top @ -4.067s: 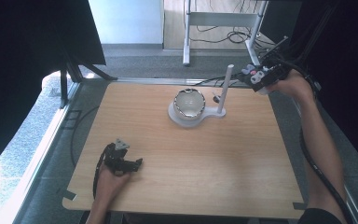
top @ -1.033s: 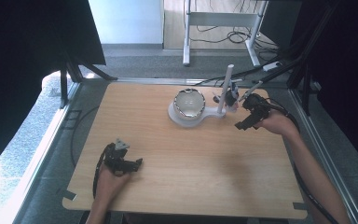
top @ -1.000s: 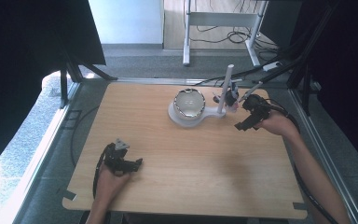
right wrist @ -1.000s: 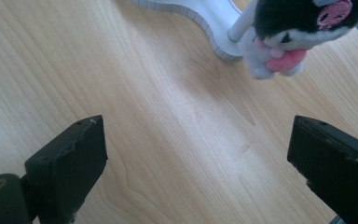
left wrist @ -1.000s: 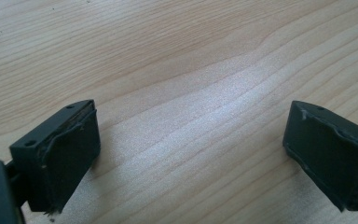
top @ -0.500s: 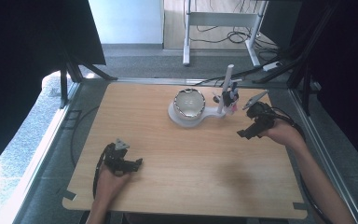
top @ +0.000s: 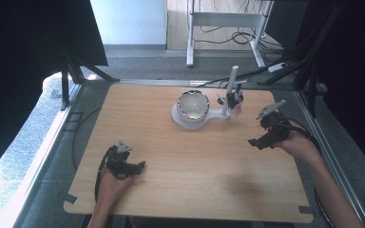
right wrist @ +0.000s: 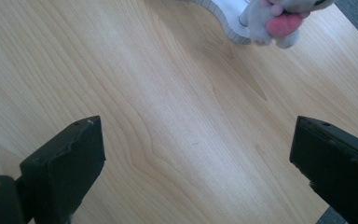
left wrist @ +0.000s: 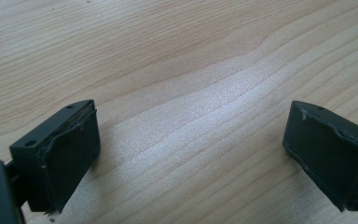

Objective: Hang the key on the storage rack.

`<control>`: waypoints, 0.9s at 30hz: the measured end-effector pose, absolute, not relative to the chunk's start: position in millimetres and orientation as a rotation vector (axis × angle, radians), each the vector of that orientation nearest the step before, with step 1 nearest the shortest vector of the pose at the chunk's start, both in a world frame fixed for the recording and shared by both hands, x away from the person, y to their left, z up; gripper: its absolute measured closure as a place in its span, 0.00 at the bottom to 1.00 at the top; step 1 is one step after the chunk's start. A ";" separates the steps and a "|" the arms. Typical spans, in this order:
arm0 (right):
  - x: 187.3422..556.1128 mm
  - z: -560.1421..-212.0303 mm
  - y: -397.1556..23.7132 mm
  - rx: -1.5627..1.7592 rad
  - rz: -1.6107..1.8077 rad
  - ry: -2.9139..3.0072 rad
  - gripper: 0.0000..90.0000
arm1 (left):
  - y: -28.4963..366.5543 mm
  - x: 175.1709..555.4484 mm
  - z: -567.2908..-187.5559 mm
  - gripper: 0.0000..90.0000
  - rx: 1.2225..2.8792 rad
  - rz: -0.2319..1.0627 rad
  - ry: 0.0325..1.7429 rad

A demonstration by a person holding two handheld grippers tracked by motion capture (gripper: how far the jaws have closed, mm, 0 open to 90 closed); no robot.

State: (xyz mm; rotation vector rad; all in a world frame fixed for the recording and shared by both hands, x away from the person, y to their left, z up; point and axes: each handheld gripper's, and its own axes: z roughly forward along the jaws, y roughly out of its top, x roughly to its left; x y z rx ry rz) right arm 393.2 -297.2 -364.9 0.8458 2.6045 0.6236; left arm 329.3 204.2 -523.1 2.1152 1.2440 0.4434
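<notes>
A white stand at the back middle of the wooden table carries a shiny metal bowl and an upright white post. A small plush toy hangs on the post; its white and pink underside appears at the top of the right gripper view. My right gripper is held over the right side of the table, open, with nothing between its jaws. My left gripper rests near the front left, open over bare wood.
Black curtains and stand legs surround the table. A white frame and cables lie on the floor behind it. The table's right edge lies close to my right hand.
My right gripper came from the far right to the post, let go of the plush toy there, and has drawn back toward the right front. The left gripper stayed put.
</notes>
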 end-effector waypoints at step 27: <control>347.0 -397.7 -323.1 0.943 0.803 2.489 0.04 | 204.3 329.1 -523.0 0.04 2.117 0.442 1.245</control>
